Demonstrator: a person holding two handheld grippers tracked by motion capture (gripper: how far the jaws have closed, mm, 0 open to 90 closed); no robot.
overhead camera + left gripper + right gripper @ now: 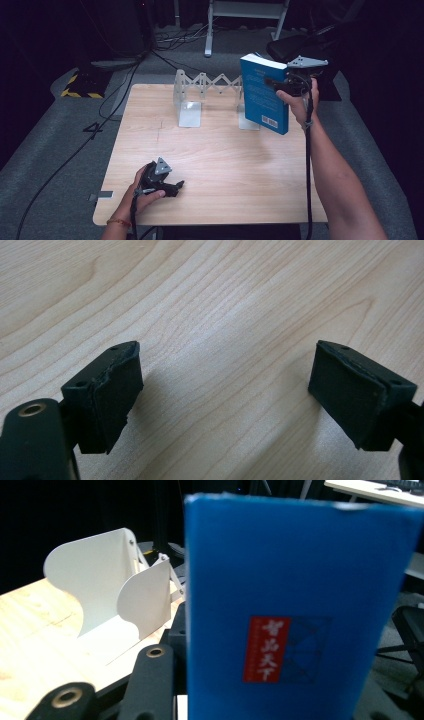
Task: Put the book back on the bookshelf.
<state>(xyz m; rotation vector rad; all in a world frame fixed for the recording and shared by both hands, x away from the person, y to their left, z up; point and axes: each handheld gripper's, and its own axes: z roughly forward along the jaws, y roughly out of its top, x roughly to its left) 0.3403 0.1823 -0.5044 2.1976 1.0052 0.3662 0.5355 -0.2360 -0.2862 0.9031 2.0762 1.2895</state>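
We see a pale wooden table top (210,150) with a smooth, faintly satin finish, and its fine brown grain runs in long curved lines under the left gripper (225,390). That gripper's black jaws look like matt hard plastic, faced with dull, slightly rough rubbery pads (117,395) whose edges are frayed. We take the blue rectangular book (295,610) for paper with a smooth cover, carrying a red printed label. The white folding book rack (210,95) looks like thin painted sheet metal, smooth and matt. Around the table lies grey, rough-textured carpet (60,145).
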